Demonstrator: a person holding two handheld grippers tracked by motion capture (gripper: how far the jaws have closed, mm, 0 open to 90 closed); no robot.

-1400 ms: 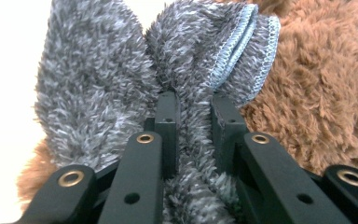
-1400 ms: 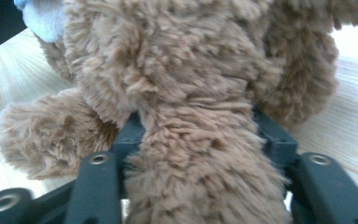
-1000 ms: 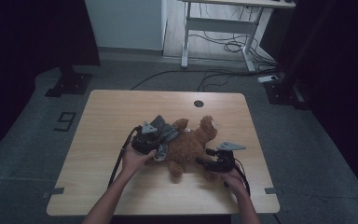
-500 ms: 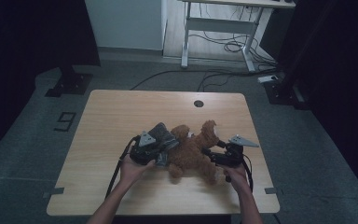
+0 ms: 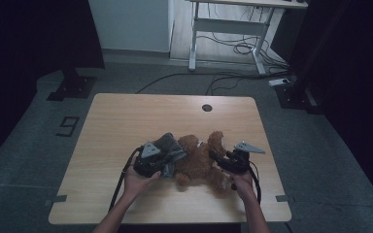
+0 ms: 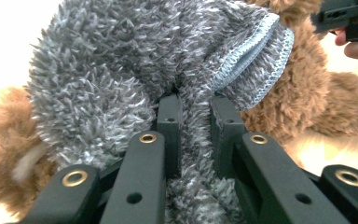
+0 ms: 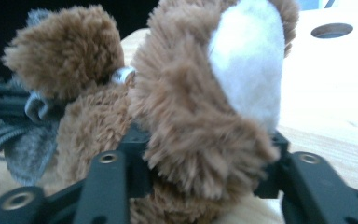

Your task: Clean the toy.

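A brown teddy bear (image 5: 196,158) lies on the wooden table (image 5: 141,116), near its front. A grey fuzzy garment (image 5: 167,144) with a pale blue stitched hem lies against the bear's left side. My left gripper (image 5: 169,164) is shut on a fold of that garment (image 6: 121,70), which is pinched between the jaws of the left gripper (image 6: 196,107). My right gripper (image 5: 218,158) is at the bear's right side. Its jaws have just been closing, and they now hold the bear's leg (image 7: 191,116), the one with a white sole, between the pads of the right gripper (image 7: 205,140).
A round cable hole (image 5: 207,107) sits in the table's far middle. Beyond the table stands a white desk frame (image 5: 228,29), with cables on the floor. The far half of the tabletop is bare wood. Both forearms come in over the near edge.
The left hand has drawn the grey garment a little toward the near edge. The right gripper's jaws opened wide beside the bear, then closed on its leg.
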